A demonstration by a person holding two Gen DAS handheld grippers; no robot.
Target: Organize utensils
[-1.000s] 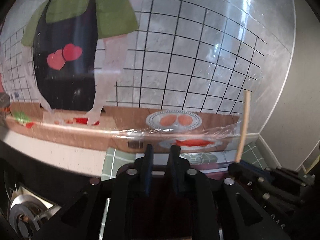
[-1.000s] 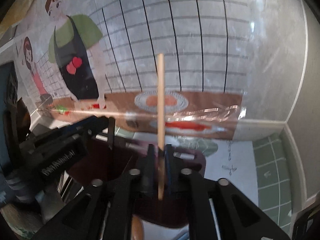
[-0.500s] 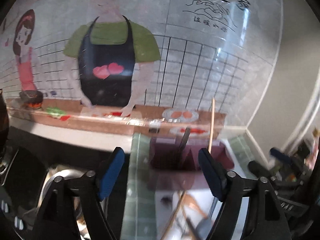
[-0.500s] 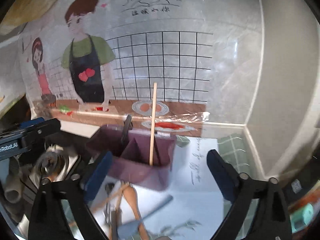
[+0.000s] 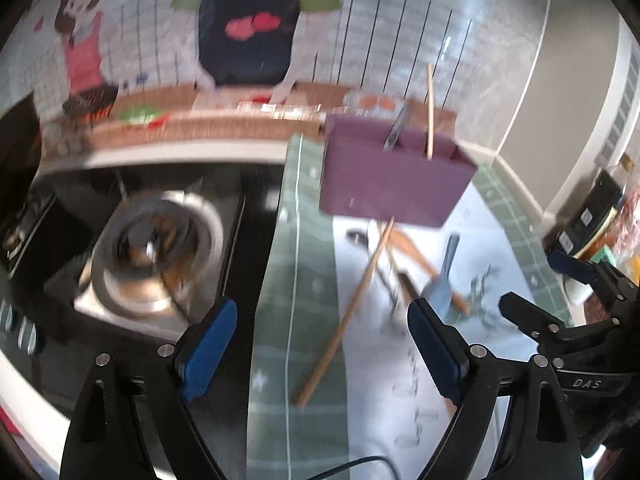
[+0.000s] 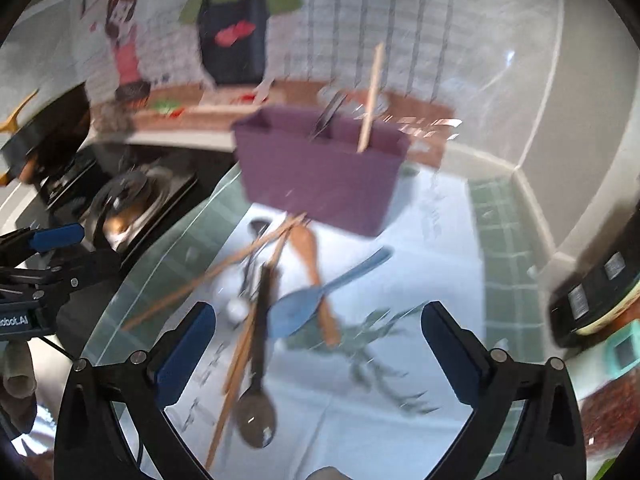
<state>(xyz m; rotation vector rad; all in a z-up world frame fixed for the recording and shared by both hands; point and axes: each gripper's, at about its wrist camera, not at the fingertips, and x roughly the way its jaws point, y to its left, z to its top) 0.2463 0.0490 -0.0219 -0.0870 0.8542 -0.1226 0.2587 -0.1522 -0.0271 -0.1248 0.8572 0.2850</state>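
Note:
A purple utensil holder (image 5: 392, 176) (image 6: 320, 176) stands at the back of the mat. A wooden chopstick (image 5: 430, 112) (image 6: 372, 96) and a dark utensil handle (image 5: 396, 128) (image 6: 328, 116) stand in it. In front of it lie loose utensils: a long chopstick (image 5: 348, 312), a blue spoon (image 6: 312, 304), a wooden spoon (image 6: 312, 256), a dark-handled spoon (image 6: 260, 360) and more chopsticks (image 6: 224, 272). My left gripper (image 5: 320, 312) and my right gripper (image 6: 318, 312) hover over this pile. The jaws of both are opening wide, with nothing held between them.
A stove burner (image 5: 152, 248) sits left of the green grid mat (image 5: 296, 280). Dark packages (image 5: 592, 216) crowd the right edge. A tiled wall with cartoon decals rises right behind the holder. Fingers of a hand (image 6: 16, 368) show at the lower left.
Both grippers went from shut to wide open. The right one let go of the chopstick, which stands in the holder. Both pulled back and tipped down, bringing the loose utensils into view.

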